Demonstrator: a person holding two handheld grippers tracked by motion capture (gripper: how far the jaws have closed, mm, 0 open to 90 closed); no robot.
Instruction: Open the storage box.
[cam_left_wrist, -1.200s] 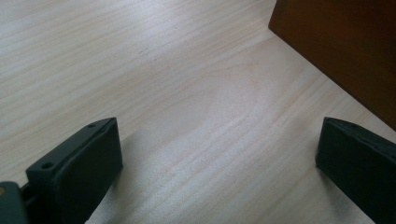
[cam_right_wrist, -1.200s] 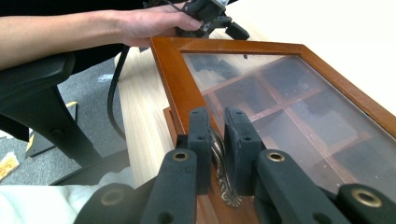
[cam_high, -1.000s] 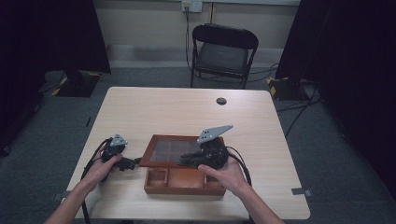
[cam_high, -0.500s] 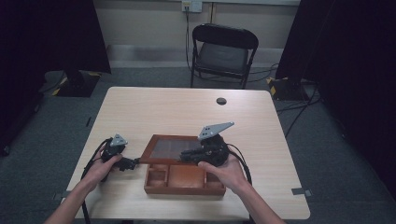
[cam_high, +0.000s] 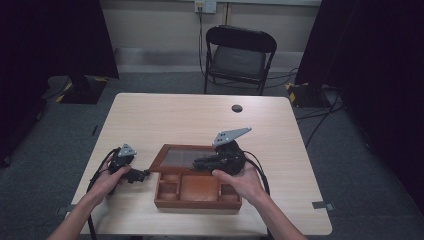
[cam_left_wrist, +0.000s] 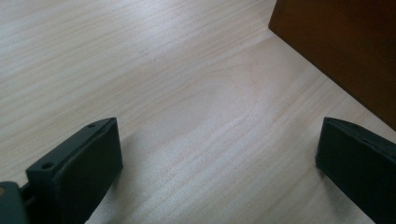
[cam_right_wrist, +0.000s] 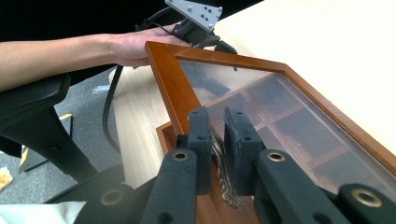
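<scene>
Even overhead light falls on the pale bench (cam_high: 190, 117) in the high view, while the room's sides sink into near-black curtains and the picture stays soft and grainy. In the left gripper view the dark pads (cam_left_wrist: 88, 163) are blurred and cast a faint soft shadow. The glass lid (cam_right_wrist: 280, 121) carries dull glare.
</scene>
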